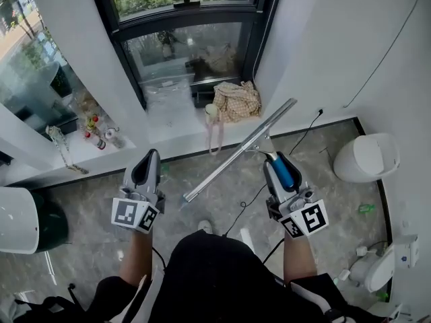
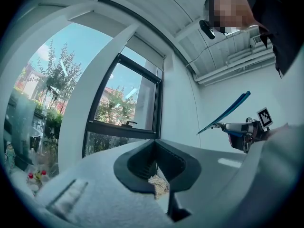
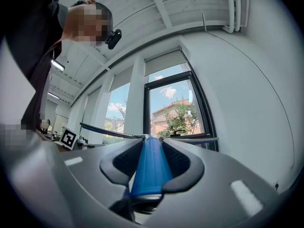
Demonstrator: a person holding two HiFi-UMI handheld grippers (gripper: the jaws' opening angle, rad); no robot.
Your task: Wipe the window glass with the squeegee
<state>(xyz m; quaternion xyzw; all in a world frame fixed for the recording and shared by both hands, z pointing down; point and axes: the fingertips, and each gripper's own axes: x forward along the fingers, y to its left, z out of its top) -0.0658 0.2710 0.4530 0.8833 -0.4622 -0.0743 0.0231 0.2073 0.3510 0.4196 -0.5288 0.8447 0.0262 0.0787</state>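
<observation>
Your right gripper clamps the squeegee by its blue handle, blade in the air well short of the window glass, your left gripper is closed on nothing, and all the wiping seemingly remains.

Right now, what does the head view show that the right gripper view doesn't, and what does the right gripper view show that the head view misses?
Only the head view: the checked cloth bag on the window sill, the white bin on the floor at the right, and the squeegee's blade end to end. Only the right gripper view: the ceiling, the head-mounted camera and a brick building outside. Both: the right gripper shut on the squeegee's blue handle, and the dark window frame.
</observation>
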